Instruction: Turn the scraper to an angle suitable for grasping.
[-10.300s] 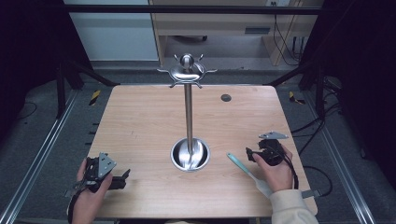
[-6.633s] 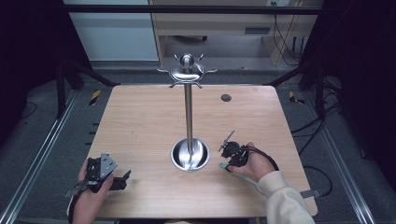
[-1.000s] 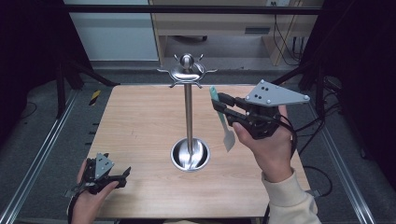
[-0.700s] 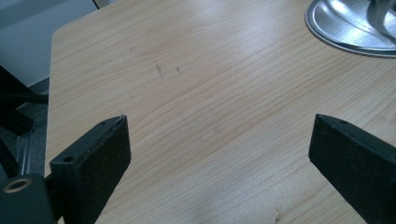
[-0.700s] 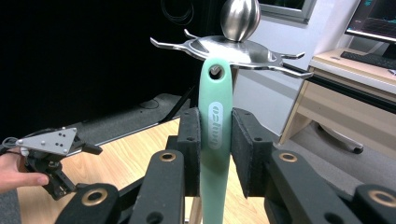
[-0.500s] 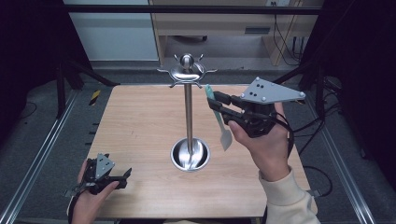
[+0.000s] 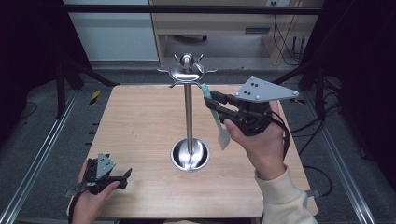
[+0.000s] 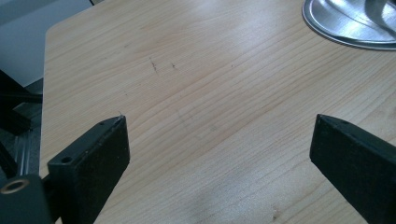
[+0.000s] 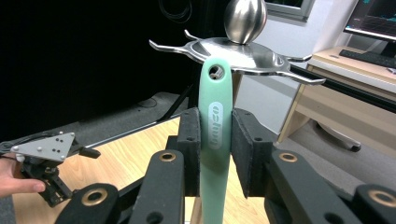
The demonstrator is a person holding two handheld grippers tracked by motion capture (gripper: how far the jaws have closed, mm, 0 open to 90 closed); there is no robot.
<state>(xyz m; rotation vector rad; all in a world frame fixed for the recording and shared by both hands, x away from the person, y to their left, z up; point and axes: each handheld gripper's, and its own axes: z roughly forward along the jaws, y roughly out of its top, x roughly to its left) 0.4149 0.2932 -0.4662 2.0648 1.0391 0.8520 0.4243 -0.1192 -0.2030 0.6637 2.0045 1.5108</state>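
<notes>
The right tool (image 7: 215, 105) is clenched on the handle of a mint-green spatula (image 7: 218, 122), held upright in the air right of the steel rack (image 7: 188, 116) at the middle of the tabletop (image 7: 140, 121). The handle's hanging hole sits just below a hook on the rack's top disc (image 9: 243, 51). The left tool (image 7: 119, 177) rests released, gripping nothing, at the tabletop's near-left corner.
</notes>
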